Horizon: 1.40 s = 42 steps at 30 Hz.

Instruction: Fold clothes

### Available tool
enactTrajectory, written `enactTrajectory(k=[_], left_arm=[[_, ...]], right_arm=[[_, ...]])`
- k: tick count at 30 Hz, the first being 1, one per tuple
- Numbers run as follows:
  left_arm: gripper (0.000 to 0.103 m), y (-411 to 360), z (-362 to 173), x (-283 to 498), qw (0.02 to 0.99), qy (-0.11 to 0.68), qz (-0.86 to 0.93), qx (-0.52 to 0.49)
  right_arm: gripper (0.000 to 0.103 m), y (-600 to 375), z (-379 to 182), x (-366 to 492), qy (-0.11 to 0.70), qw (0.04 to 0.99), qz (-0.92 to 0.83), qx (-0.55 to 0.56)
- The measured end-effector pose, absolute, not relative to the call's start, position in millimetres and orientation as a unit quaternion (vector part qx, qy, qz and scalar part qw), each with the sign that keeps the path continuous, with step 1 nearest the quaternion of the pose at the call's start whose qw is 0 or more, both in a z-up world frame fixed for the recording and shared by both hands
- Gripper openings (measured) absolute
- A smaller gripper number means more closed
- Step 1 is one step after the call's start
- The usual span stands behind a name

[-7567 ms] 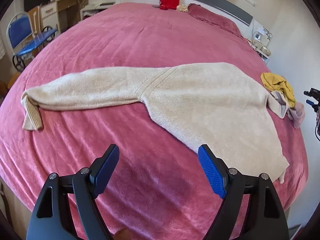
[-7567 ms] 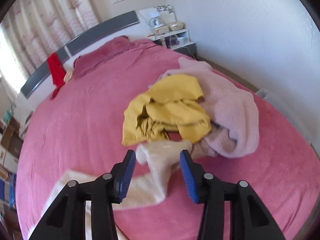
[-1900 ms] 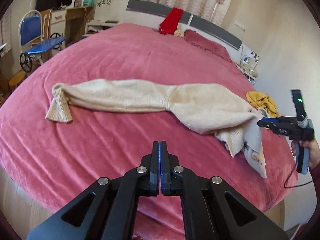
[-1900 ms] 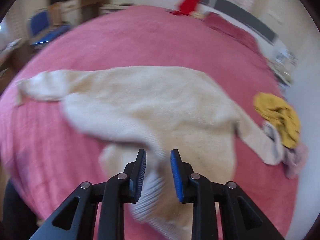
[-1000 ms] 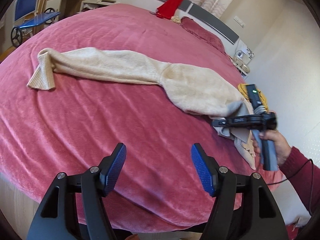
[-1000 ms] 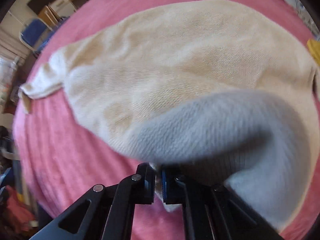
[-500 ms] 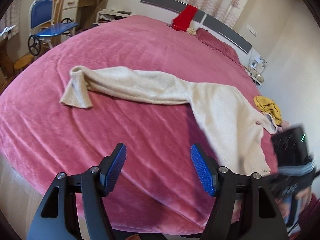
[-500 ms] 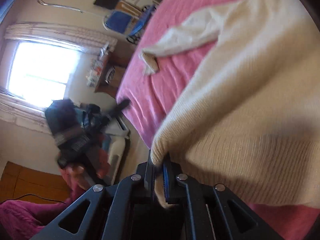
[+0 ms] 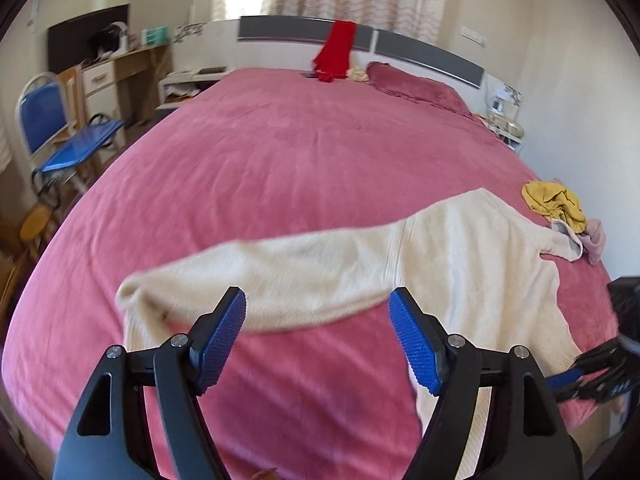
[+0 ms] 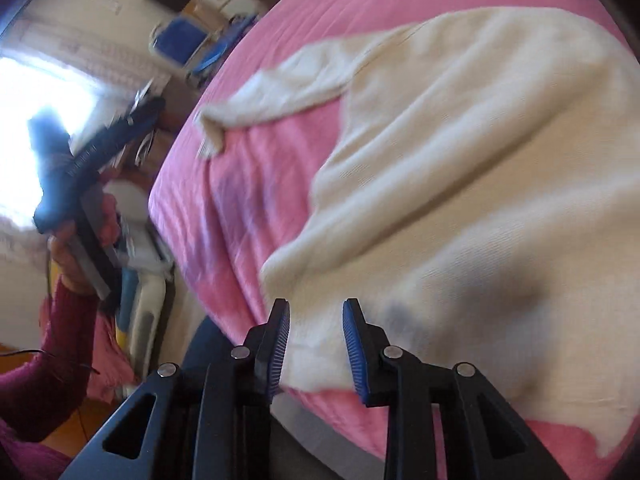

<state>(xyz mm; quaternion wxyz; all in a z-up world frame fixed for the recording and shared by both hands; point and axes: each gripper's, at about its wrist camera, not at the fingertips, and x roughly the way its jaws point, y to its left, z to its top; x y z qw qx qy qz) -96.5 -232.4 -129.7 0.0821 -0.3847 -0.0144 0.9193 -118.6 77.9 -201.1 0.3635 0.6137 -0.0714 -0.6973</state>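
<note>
Across the pink bed (image 9: 280,168) lies the cream sweater (image 9: 460,248) (one sleeve stretched out); left tool (image 9: 318,336) gapes wide and empty, right tool (image 10: 314,344) hovers part-open over its hem.

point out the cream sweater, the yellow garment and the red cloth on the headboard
cream sweater (image 9: 460,256): left wrist view, on its body panel.
yellow garment (image 9: 554,202): left wrist view, middle of the crumpled heap.
red cloth (image 9: 336,54): left wrist view, on the part hanging over the headboard.
</note>
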Motion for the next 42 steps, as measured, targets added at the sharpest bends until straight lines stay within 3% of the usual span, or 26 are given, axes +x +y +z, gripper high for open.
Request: enactTrajectory(k=[5, 10, 21, 22, 23, 24, 26, 34, 39, 42], left_arm=[[0.077, -200.3, -147.1, -174.6, 0.133, 0.088, 0.892, -0.424], [0.077, -195.1, -173.3, -203.0, 0.158, 0.156, 0.857, -0.465], [0.077, -183.8, -228.2, -256.9, 0.208, 0.281, 0.770, -0.533], [0.073, -183.3, -231.1, -258.4, 0.211, 0.279, 0.770, -0.533], [0.044, -183.5, -235.3, -260.3, 0.216, 0.272, 0.768, -0.538], [0.022, -183.7, -239.2, -261.5, 0.219, 0.265, 0.765, -0.545], [0.013, -184.3, -242.2, -259.8, 0.217, 0.255, 0.771, -0.542], [0.005, -200.2, -214.6, -237.2, 0.169, 0.191, 0.826, -0.502], [0.005, -214.8, -147.8, -237.6, 0.085, 0.173, 0.889, -0.415], [0.006, -221.2, -120.2, -250.6, 0.018, 0.204, 0.904, -0.376]], right_arm=[[0.028, 140.3, -193.4, -159.7, -0.114, 0.287, -0.733, 0.606], [0.028, 184.0, -201.6, -178.2, -0.146, 0.261, -0.738, 0.605], [0.028, 183.4, -237.9, -189.8, -0.161, 0.246, -0.721, 0.628], [0.028, 182.4, -238.0, -190.9, -0.162, 0.246, -0.721, 0.628], [0.028, 180.8, -237.6, -191.8, -0.160, 0.245, -0.722, 0.627], [0.028, 179.2, -236.9, -192.6, -0.158, 0.245, -0.723, 0.627], [0.028, 177.7, -233.9, -193.5, -0.151, 0.246, -0.726, 0.624], [0.028, 182.4, -217.8, -203.5, -0.131, 0.229, -0.750, 0.606], [0.028, 200.4, -202.8, -223.8, -0.127, 0.215, -0.765, 0.593], [0.028, 220.0, -197.0, -248.2, -0.132, 0.206, -0.767, 0.593]])
